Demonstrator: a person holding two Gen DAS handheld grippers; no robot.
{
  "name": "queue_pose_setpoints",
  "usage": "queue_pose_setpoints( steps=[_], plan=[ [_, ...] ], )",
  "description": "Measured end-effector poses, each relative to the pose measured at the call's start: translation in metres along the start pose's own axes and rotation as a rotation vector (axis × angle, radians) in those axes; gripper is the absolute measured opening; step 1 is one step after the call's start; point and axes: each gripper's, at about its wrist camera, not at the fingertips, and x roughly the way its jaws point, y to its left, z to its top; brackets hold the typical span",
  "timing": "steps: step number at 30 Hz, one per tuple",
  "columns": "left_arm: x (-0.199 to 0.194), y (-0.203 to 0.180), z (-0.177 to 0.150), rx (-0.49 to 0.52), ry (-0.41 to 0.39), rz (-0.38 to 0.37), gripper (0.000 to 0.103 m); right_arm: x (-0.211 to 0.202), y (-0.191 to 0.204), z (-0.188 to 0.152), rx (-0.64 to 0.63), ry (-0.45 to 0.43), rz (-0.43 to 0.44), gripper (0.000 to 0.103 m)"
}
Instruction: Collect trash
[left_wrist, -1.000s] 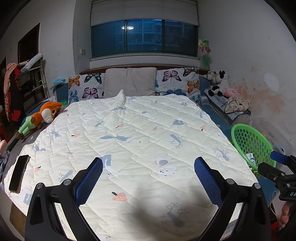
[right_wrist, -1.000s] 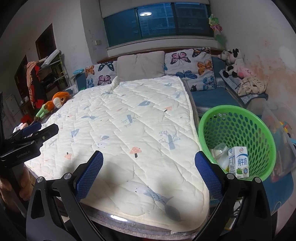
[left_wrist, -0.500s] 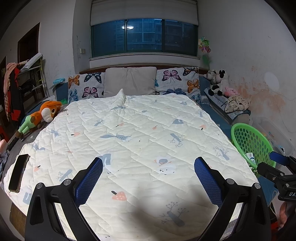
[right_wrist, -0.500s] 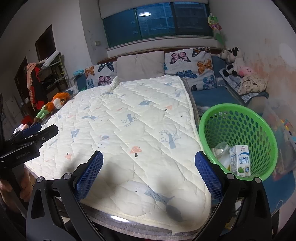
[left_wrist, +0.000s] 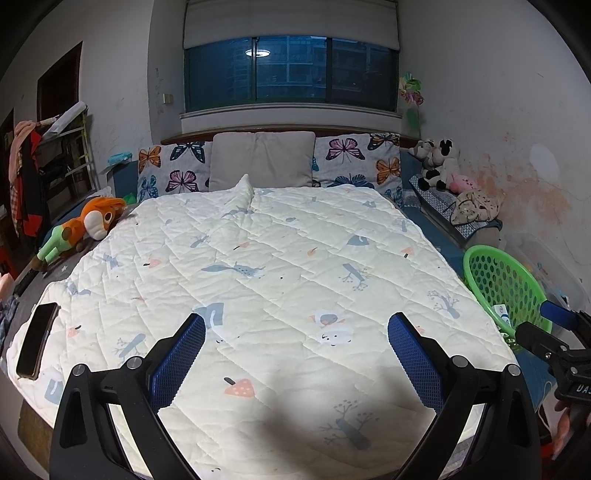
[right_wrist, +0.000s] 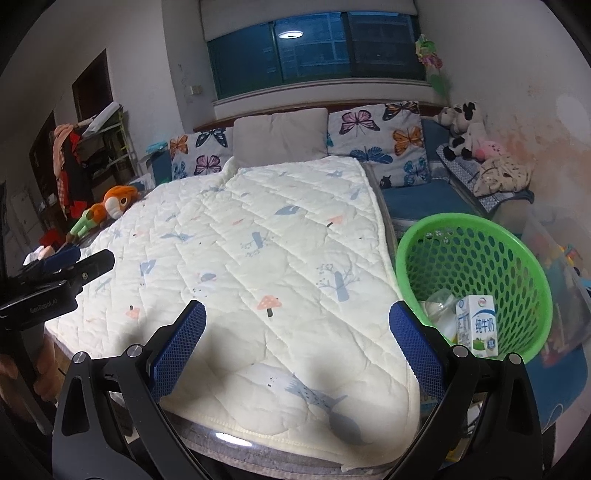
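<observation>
A green perforated basket (right_wrist: 491, 254) stands on the floor at the bed's right side; it also shows in the left wrist view (left_wrist: 495, 280). A white milk carton (right_wrist: 477, 325) and a clear crumpled plastic item (right_wrist: 439, 302) lie in the basket. My left gripper (left_wrist: 296, 350) is open and empty above the foot of the white quilt (left_wrist: 280, 266). My right gripper (right_wrist: 297, 349) is open and empty above the quilt's near right corner, just left of the basket.
A black phone (left_wrist: 37, 339) lies at the quilt's left edge. An orange plush toy (left_wrist: 85, 229) lies at the bed's left side. Pillows (left_wrist: 262, 160) line the headboard. Stuffed animals (left_wrist: 439, 164) and a clear storage bin (right_wrist: 557, 258) are on the right.
Both grippers have drawn back slightly from the bed and stay open. The basket sits a little lower and farther right in the left wrist view.
</observation>
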Motion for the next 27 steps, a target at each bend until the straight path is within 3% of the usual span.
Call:
queue_pose_setpoints(
  steps=[27],
  plan=[
    [0.0003,0.0005,-0.0004,-0.009,0.004,0.008,0.096,0.001,0.0015,-0.0005,-0.006,0.001,0.0,0.099]
  ],
)
